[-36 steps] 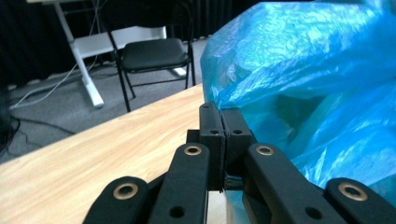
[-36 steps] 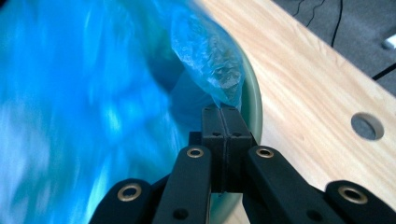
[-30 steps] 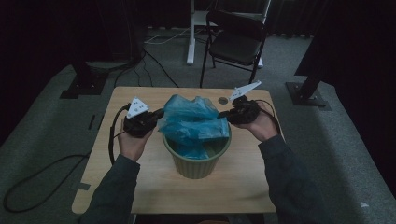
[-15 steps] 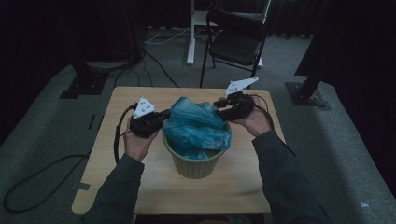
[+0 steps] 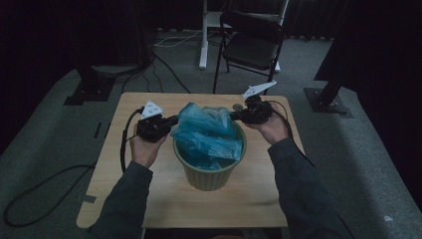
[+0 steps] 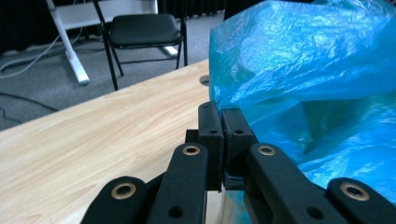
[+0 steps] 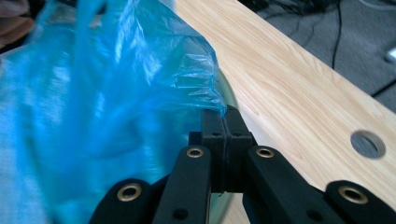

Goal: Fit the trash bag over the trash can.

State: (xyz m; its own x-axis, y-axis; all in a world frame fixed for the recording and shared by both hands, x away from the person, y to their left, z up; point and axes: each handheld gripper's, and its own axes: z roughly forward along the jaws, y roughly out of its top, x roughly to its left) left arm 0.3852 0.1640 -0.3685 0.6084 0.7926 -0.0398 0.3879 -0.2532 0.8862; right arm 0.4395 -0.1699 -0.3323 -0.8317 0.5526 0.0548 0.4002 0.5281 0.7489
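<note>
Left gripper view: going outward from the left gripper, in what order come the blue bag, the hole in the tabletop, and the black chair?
1. Blue bag: pinched in the left gripper, to its right.
2. Hole in the tabletop: ahead, near the table's far edge.
3. Black chair: farthest, on the floor beyond the table.

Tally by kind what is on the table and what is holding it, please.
Blue plastic bag: 1
Green bin: 1
Grippers, left gripper and right gripper, each shut on the bag's edge: 2
Total: 4
</note>
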